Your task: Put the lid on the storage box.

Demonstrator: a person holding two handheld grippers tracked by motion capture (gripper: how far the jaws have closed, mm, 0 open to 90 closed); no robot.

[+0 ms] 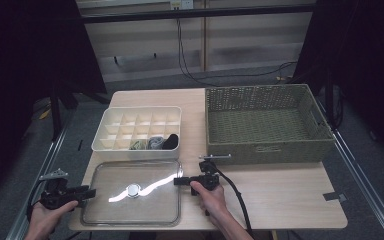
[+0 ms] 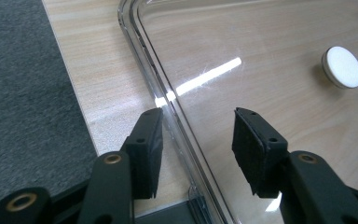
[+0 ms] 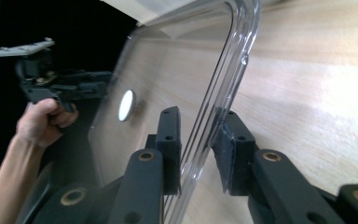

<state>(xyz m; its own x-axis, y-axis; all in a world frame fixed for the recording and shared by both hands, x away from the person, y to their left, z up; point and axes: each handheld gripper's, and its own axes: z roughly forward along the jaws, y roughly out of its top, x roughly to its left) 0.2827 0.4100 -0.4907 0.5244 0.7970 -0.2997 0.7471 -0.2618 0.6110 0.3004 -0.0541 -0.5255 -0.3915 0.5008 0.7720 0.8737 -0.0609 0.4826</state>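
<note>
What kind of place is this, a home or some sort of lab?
Probably a lab or recording setup, not a home: dark curtains flank a lone wooden table, cables trail across the floor, and metal rails run beside the table.

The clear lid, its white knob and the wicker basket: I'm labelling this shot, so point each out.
clear lid [image 1: 105,202], high view, bare near-left part of its flat panel.
white knob [image 2: 342,66], left gripper view, middle of its round top.
wicker basket [image 1: 270,148], high view, front wall.

Clear lid [image 1: 130,192], white knob [image 1: 133,190]; green basket [image 1: 265,125].
</note>
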